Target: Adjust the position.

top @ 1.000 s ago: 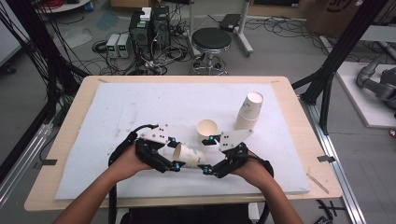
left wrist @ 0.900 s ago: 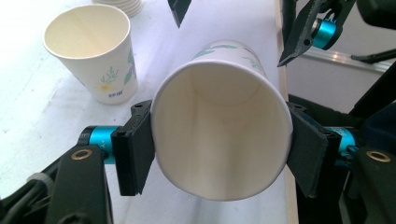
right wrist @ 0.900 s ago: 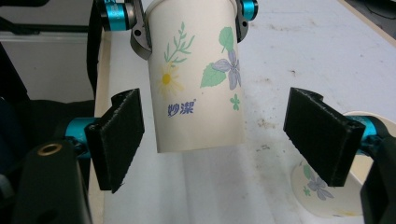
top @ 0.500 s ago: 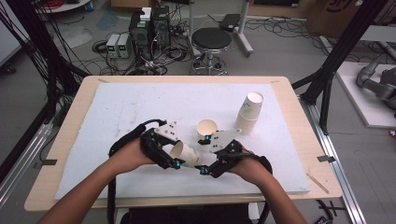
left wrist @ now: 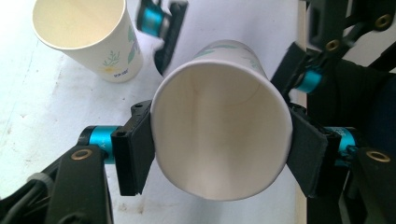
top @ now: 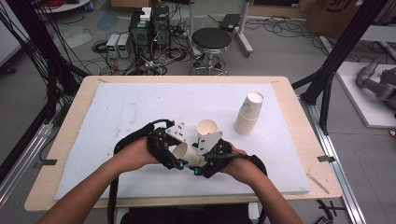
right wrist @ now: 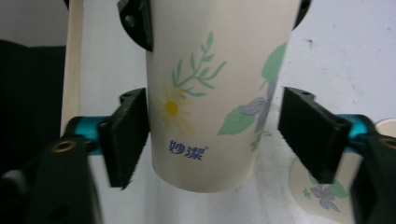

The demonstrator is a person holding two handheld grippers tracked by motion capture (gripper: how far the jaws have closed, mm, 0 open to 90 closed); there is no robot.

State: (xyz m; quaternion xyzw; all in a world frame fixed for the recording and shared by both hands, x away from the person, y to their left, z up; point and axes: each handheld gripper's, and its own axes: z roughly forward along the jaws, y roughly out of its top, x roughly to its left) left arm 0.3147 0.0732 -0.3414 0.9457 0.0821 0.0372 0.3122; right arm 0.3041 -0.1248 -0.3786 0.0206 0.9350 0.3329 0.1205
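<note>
Since a second ago both hands have shifted a little to the right and the white paper cup with flower prints [top: 183, 153] now tips up more between them. The left gripper [top: 173, 158] pinches this cup near its open rim, both pads pressed on its sides. The right gripper [top: 201, 167] has just been closing around the cup's bottom end; its left pad touches the cup and its right pad sits just off it. Both forearms reach in low over the white foam board [top: 116, 112]. One more single paper cup [top: 207, 129] stands just behind the grippers, and one stack of paper cups [top: 249, 113] stands farther right.
</note>
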